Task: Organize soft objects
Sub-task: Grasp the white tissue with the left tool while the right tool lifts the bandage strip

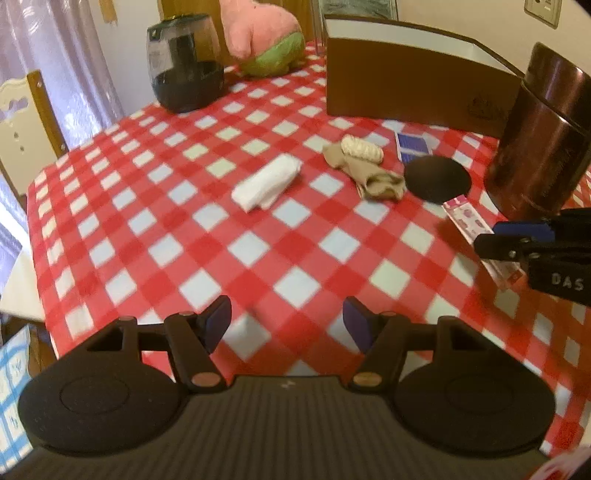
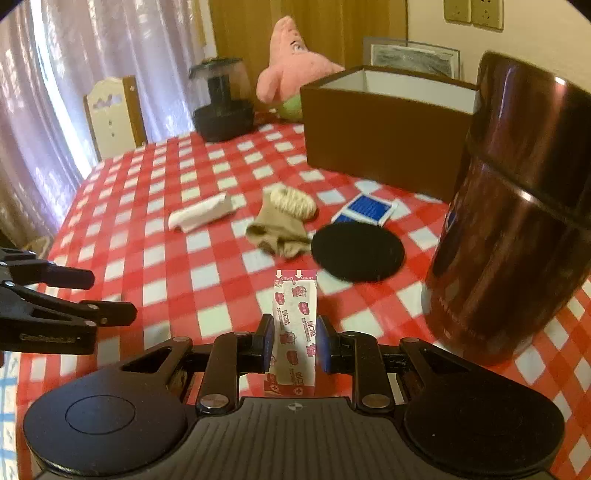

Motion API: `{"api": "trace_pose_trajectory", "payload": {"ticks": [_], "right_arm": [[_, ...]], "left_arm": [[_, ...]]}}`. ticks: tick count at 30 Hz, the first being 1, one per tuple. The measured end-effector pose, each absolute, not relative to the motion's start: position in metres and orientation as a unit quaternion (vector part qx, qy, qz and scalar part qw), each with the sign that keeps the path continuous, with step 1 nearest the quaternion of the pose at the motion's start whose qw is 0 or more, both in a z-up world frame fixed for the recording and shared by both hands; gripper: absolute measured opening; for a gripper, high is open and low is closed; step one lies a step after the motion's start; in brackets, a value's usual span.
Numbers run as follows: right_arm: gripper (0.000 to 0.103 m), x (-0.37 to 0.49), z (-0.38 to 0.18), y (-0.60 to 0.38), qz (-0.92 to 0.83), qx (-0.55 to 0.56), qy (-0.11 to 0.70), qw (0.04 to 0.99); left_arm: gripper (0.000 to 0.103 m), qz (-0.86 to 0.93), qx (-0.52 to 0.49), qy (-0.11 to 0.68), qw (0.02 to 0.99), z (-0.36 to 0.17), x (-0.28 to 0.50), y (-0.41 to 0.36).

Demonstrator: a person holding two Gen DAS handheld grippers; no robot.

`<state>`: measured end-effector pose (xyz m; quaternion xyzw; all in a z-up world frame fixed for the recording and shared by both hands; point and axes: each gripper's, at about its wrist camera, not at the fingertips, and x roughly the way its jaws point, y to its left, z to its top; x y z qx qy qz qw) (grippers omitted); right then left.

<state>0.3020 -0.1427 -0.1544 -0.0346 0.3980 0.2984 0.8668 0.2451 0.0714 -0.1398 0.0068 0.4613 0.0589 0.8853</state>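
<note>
Right gripper [image 2: 294, 341] sits nearest, jaws straddling a bandage strip [image 2: 294, 325]; pads flank its edges, but whether they pinch it or just bracket it, I cannot tell. Strip lies flat on the checkered tablecloth [image 2: 155, 258], long axis along my fingers, probably lined up for an edge pinch.

Largest first: brown box [image 2: 380, 136] stands open-topped at the far side, likely the drop spot for the soft stuff. Brown canister [image 2: 509, 221] stands upright just right of my right gripper, close enough to bump. Pink plush toy [image 1: 258, 33] sits behind the box beside a dark glass appliance [image 1: 184, 62].

Mid-table: folded white cloth [image 1: 266, 182] lies alone; beige sock [image 1: 373, 177] is crumpled with a cream rolled bundle [image 1: 360, 147] touching its far end. Black round pad [image 1: 437, 177] lies flat, right beside the sock, with a blue packet [image 1: 412, 147] just behind it.

Left gripper [image 1: 286, 325] hovers wide open above bare cloth, holding nothing, pointed toward the white cloth, free for a second pick. Nothing looks boxed yet, so the task seems early.
</note>
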Motion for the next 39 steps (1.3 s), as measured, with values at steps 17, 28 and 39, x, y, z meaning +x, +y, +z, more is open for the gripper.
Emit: {"api": "trace_pose_trajectory", "payload": {"ticks": [17, 28, 39], "right_arm": [[0.025, 0.354, -0.148, -0.119, 0.298, -0.009, 0.388, 0.872], [0.024, 0.372, -0.151, -0.116, 0.294, 0.000, 0.392, 0.872], [0.024, 0.367, -0.142, -0.117, 0.295, 0.007, 0.389, 0.873]], "left_arm": [[0.056, 0.036, 0.056, 0.434, 0.898, -0.154, 0.341, 0.097], [0.015, 0.024, 0.066, 0.448, 0.891, -0.170, 0.373, 0.106], [0.003, 0.006, 0.046, 0.437, 0.898, -0.160, 0.360, 0.104]]}}
